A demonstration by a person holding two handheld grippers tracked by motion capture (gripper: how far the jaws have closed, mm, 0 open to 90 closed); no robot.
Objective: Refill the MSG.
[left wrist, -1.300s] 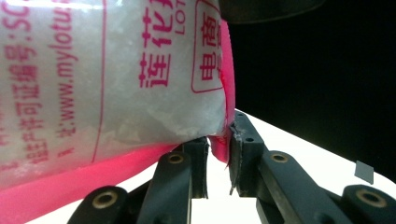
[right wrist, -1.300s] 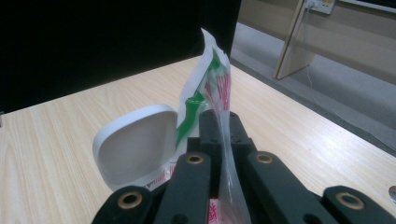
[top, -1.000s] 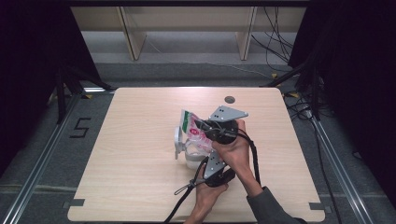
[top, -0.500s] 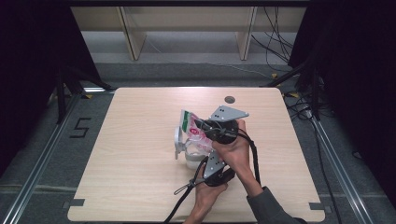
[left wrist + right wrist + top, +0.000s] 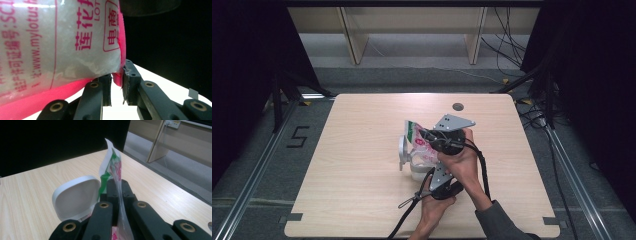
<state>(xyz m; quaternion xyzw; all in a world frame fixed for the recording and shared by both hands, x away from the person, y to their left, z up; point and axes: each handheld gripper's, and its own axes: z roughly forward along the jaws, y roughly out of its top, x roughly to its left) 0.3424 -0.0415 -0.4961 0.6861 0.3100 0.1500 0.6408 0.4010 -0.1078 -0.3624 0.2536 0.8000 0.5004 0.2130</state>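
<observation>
We see bag (image 5: 421,141) (white, pink and green print) held up near table (image 5: 347,165) centre, over white box (image 5: 414,167) with lid (image 5: 402,150) raised at bag's 9 o'clock. Right gripper (image 5: 117,185) jaws together, clamped on bag's top edge. Left gripper (image 5: 117,86) at bag's 5 o'clock, jaws pinching pink bottom corner. Both hands close together.

The bag (image 5: 62,42) reads "www.mylotus" and "LOT"; the floor mark (image 5: 298,136) reads "5".
</observation>
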